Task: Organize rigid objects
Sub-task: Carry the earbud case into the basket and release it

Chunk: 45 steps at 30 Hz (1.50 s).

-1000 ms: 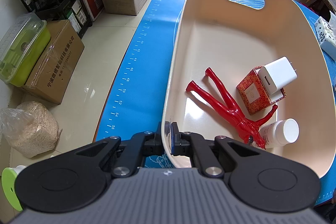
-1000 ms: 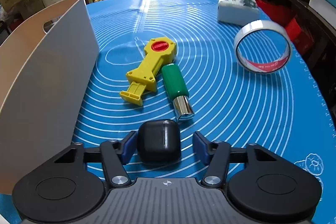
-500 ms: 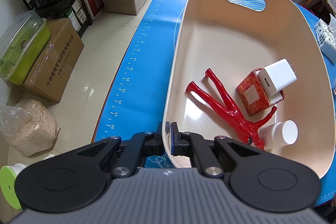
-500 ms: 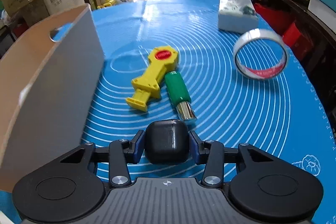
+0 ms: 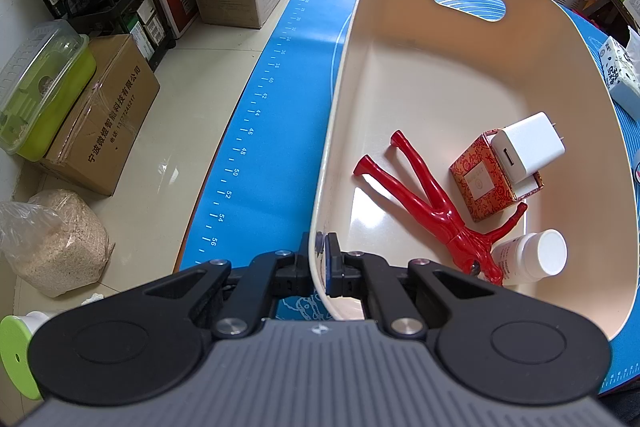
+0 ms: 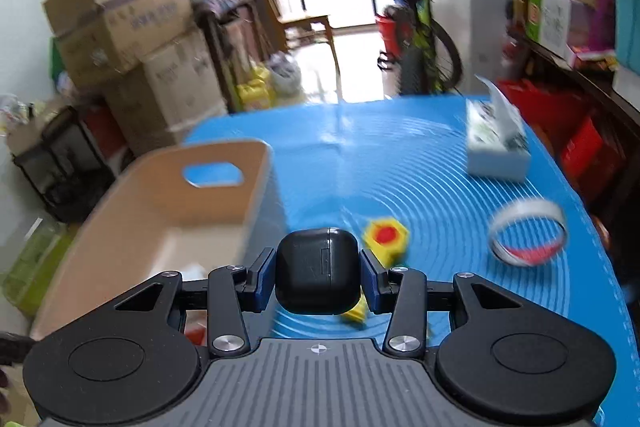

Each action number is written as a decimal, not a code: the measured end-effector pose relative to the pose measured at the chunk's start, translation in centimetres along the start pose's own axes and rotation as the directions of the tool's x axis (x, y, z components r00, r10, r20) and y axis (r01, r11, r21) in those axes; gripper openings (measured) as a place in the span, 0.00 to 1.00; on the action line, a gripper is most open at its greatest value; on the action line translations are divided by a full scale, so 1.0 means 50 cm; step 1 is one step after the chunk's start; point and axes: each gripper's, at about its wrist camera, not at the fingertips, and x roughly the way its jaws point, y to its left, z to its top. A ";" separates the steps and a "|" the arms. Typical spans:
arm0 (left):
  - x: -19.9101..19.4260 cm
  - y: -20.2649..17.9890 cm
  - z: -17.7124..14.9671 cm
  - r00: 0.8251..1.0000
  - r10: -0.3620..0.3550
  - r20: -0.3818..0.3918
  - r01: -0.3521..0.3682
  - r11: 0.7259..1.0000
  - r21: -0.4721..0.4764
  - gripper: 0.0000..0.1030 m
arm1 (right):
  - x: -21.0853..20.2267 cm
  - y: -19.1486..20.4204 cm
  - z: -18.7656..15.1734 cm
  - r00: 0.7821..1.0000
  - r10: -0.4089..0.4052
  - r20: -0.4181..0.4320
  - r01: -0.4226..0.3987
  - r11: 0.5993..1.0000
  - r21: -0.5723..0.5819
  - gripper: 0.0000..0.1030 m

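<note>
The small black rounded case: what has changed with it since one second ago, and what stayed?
The right gripper closed on the small black rounded case and lifted it off the blue mat. The left gripper still pinches the beige bin's rim; its contents are unmoved.

In the bin [image 5: 472, 75] a figurine [image 5: 432, 203] lies left of a box [image 5: 478, 185], seemingly under a charger [image 5: 526, 147].

Glossy red plastic figure [image 5: 436, 211] lies in a smooth matt bin [image 5: 340, 131].
</note>
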 end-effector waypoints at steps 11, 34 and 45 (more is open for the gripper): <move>0.000 0.001 0.000 1.000 -0.001 0.001 0.001 1.000 0.002 0.07 | 0.033 0.137 0.021 0.991 0.125 -0.036 -0.128 0.986 -0.107 0.48; 0.001 -0.001 -0.002 1.000 0.007 0.001 -0.007 1.000 0.009 0.07 | 0.126 0.262 -0.083 0.940 0.090 -0.330 -0.173 0.957 -0.232 0.51; 0.000 -0.002 -0.001 1.000 0.011 0.000 -0.011 1.000 0.011 0.07 | 0.068 0.215 -0.019 0.967 0.154 -0.205 -0.184 0.973 -0.140 0.67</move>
